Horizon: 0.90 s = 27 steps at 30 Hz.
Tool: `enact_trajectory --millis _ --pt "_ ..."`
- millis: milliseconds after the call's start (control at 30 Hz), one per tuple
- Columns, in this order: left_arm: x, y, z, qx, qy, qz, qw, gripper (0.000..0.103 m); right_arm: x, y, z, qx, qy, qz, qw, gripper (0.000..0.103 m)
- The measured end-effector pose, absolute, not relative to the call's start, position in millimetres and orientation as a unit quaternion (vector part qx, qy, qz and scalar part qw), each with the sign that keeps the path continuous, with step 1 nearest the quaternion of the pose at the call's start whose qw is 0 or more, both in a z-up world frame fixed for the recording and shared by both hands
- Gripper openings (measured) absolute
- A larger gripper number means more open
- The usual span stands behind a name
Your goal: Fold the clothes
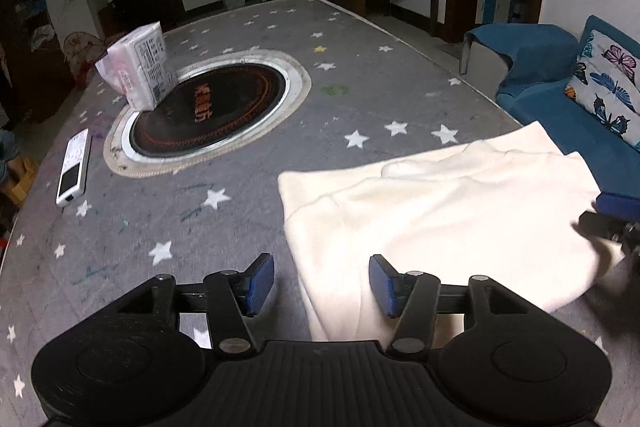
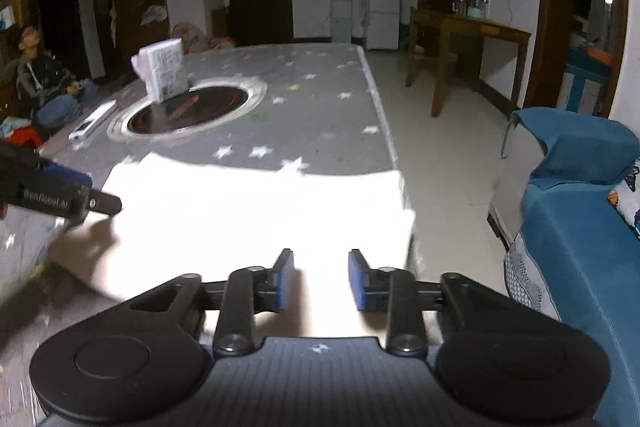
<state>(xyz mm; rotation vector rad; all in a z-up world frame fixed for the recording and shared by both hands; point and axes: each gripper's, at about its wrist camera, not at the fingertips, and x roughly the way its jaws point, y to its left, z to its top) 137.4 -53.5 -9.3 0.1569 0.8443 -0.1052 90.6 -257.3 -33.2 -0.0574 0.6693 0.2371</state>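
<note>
A white garment lies folded flat on the near right part of the grey star-patterned table cover. My left gripper is open above the garment's near left edge, nothing between its blue pads. My right gripper is open and empty over the garment, near its right side at the table's edge. The right gripper shows blurred at the far right of the left wrist view. The left gripper shows at the left of the right wrist view.
A round inset hotplate sits mid-table, with a pack of tissues at its far left and a white remote to its left. A blue sofa stands right of the table. A person sits at far left.
</note>
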Motion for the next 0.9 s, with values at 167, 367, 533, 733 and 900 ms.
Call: enact_trajectory --millis 167,367,533,733,900 --pt "123.2 -51.3 -6.5 0.058 0.406 -0.055 0.91 0.066 82.2 -253.6 -33.3 -0.029 0.331 0.114 0.936 0.041" --pt "103.1 -53.6 -6.8 0.039 0.41 -0.062 0.909 0.073 68.4 -248.2 -29.6 -0.026 0.331 0.123 0.935 0.052" --pt "86.3 -55.2 -5.5 0.025 0.41 -0.065 0.91 0.081 56.4 -244.4 -29.0 -0.019 0.332 0.125 0.935 0.059" --pt "63.8 -58.4 -7.2 0.022 0.405 -0.067 0.912 0.09 40.8 -243.2 -28.8 -0.006 0.335 0.123 0.934 0.07" --pt "46.7 -64.2 -12.1 0.024 0.408 -0.077 0.909 0.094 26.8 -239.7 -32.3 -0.005 0.339 0.124 0.933 0.075"
